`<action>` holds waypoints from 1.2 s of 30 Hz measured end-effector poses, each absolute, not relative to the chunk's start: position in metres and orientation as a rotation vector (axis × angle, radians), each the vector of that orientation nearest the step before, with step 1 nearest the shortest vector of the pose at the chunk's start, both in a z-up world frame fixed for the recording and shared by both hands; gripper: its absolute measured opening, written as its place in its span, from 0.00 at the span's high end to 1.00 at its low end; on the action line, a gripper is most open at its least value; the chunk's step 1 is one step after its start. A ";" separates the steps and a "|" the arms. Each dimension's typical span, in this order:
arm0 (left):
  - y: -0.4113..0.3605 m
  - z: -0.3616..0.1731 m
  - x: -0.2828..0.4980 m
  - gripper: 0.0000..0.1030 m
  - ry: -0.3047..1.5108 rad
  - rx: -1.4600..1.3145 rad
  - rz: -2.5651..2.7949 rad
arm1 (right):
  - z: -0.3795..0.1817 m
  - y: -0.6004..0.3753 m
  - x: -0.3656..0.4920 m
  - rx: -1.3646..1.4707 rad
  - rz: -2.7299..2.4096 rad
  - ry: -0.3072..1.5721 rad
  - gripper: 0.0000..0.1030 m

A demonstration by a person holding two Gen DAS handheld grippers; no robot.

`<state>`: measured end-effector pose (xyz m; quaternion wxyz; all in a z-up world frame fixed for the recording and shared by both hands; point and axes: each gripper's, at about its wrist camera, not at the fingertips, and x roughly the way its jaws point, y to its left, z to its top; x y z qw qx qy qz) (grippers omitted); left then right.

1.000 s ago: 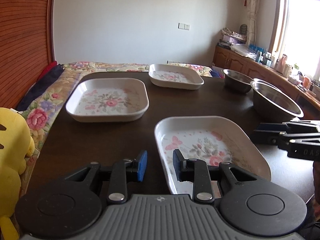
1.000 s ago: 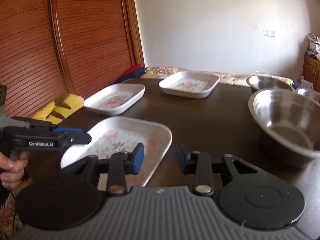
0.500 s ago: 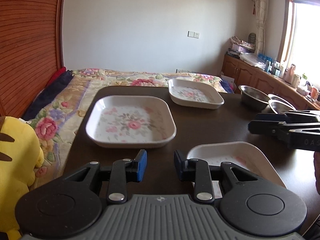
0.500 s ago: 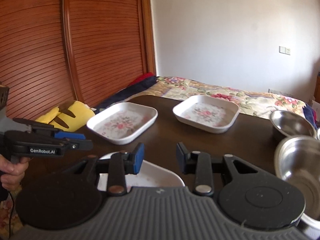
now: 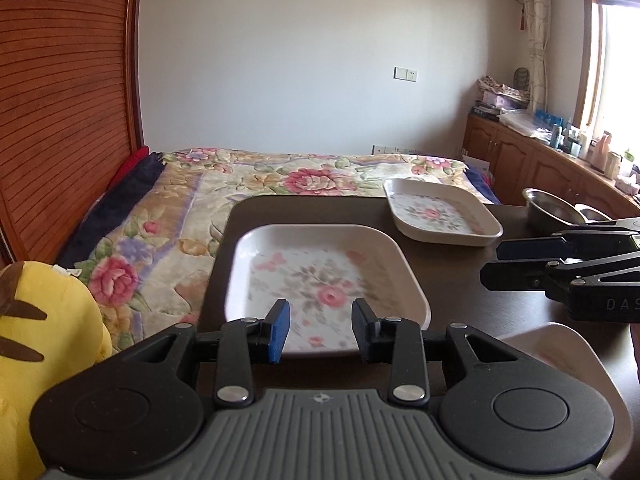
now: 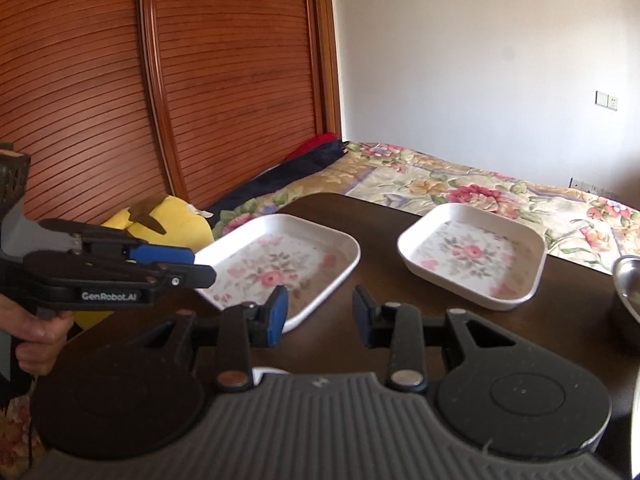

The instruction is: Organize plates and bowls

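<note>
Three white square floral plates lie on a dark table (image 5: 452,276). The middle plate (image 5: 326,270) (image 6: 280,264) sits just ahead of my left gripper (image 5: 320,330), which is open and empty. A far plate (image 5: 440,212) (image 6: 472,254) lies at the back right. Only a white corner of the near plate (image 5: 568,354) shows beside the left gripper's body. My right gripper (image 6: 320,316) is open and empty above the table, and appears side-on in the left wrist view (image 5: 516,264). A steel bowl (image 5: 548,206) (image 6: 626,284) stands at the right.
A bed with a floral cover (image 5: 280,176) borders the table's far and left sides. A yellow plush toy (image 5: 44,336) (image 6: 168,220) lies at the left. Wooden slatted doors (image 6: 200,80) stand behind. A cluttered wooden cabinet (image 5: 560,160) runs under the window.
Both grippers have drawn back and tilted up: the near plate has slid almost out of view, the middle plate now lies ahead of the left gripper. Both stayed open.
</note>
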<state>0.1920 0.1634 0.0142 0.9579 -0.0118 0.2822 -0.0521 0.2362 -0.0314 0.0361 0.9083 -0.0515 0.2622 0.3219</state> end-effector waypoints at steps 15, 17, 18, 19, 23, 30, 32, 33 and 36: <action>0.191 0.010 0.227 0.62 0.575 -0.018 -0.084 | 0.025 -0.001 0.269 -0.112 0.659 0.606 0.64; 0.193 0.008 0.231 0.62 0.578 -0.018 -0.080 | 0.023 0.002 0.272 -0.118 0.653 0.613 0.64; 0.195 0.007 0.234 0.62 0.580 -0.020 -0.079 | 0.022 0.003 0.274 -0.121 0.650 0.619 0.64; 0.196 0.006 0.235 0.62 0.583 -0.021 -0.078 | 0.021 0.004 0.276 -0.123 0.648 0.625 0.64; 0.202 0.000 0.243 0.61 0.594 -0.026 -0.074 | 0.015 0.007 0.282 -0.127 0.639 0.651 0.62; 0.211 -0.008 0.250 0.61 0.612 -0.037 -0.066 | 0.008 0.012 0.288 -0.132 0.644 0.681 0.62; 0.213 -0.010 0.251 0.61 0.615 -0.041 -0.068 | 0.007 0.013 0.289 -0.135 0.648 0.687 0.62; 0.213 -0.010 0.251 0.61 0.615 -0.042 -0.070 | 0.007 0.013 0.289 -0.136 0.650 0.689 0.62; 0.214 -0.012 0.252 0.61 0.618 -0.045 -0.077 | 0.007 0.015 0.289 -0.138 0.655 0.696 0.62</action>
